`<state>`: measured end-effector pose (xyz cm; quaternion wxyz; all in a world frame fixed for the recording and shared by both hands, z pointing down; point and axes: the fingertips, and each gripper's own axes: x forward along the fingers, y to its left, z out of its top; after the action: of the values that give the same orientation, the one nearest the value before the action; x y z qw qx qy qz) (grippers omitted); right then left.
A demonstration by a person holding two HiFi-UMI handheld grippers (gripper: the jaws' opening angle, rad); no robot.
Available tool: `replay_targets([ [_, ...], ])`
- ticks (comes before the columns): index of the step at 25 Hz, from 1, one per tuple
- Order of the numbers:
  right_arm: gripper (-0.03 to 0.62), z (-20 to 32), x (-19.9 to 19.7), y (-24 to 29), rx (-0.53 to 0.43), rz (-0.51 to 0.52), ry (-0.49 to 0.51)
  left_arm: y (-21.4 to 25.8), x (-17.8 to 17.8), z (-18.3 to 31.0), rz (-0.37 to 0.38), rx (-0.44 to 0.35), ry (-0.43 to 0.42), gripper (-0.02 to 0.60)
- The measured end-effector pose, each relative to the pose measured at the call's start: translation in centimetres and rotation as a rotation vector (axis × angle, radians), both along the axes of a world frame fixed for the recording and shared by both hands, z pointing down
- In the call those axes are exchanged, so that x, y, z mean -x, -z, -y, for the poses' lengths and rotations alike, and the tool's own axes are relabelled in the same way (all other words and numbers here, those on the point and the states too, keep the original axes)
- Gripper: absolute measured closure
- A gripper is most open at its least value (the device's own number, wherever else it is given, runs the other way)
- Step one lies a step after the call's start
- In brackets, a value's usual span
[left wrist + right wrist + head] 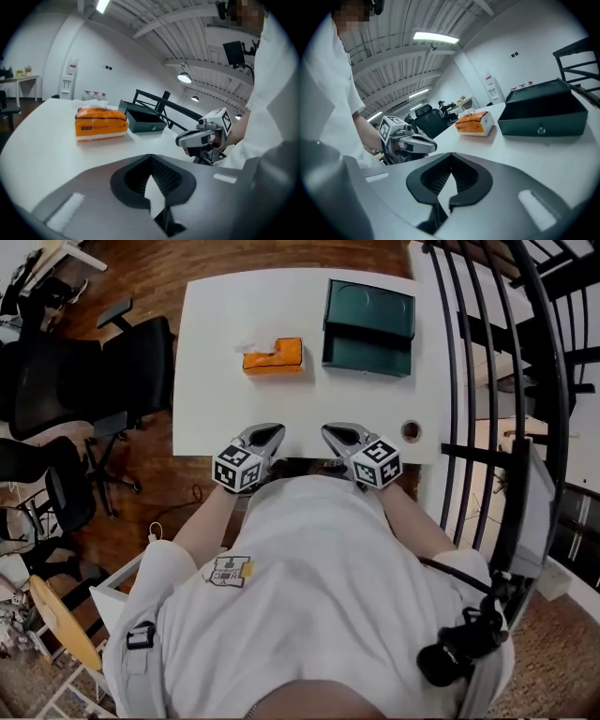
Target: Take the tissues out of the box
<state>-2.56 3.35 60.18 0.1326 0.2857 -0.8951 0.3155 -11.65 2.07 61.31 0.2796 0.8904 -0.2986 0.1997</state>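
An orange tissue box [273, 355] stands on the white table [206, 409], left of middle toward the far side, with white tissue poking out of its top. My left gripper [270, 432] and right gripper [332, 432] rest side by side at the table's near edge, well short of the box. Both are shut with nothing between the jaws. In the left gripper view the shut jaws [151, 158] point toward the tissue box [101, 124], and the right gripper [206, 136] shows beside them. The right gripper view shows its shut jaws [451, 155], the tissue box [476, 123] and the left gripper [410, 143].
A dark green open box [368, 327] stands right of the tissue box, also seen as the green box [143, 117] and the green box [543, 115]. A round cable hole [411, 431] is near the table's right front. Black office chairs [94, 371] stand left; a black railing [487, 381] runs along the right.
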Motion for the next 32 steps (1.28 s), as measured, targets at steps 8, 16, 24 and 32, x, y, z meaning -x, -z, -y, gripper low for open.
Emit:
replay_targets([
  [8, 0.594, 1.1, 1.0, 0.3, -0.018, -0.016, -0.052, 0.3, 1.7, -0.1, -0.020, 0.005, -0.037, 0.581],
  [16, 0.594, 1.4, 1.9, 0.2, -0.043, -0.052, -0.049, -0.2, 1.6, -1.0, -0.020, -0.004, -0.065, 0.581],
  [24, 0.594, 1.9, 2.8, 0.0, -0.051, -0.067, -0.049, -0.4, 2.5, -1.1, -0.018, -0.004, -0.045, 0.581],
  [32, 0.594, 1.9, 4.0, -0.1, -0.063, -0.084, -0.027, -0.7, 3.6, -0.8, -0.020, 0.000, -0.015, 0.581],
])
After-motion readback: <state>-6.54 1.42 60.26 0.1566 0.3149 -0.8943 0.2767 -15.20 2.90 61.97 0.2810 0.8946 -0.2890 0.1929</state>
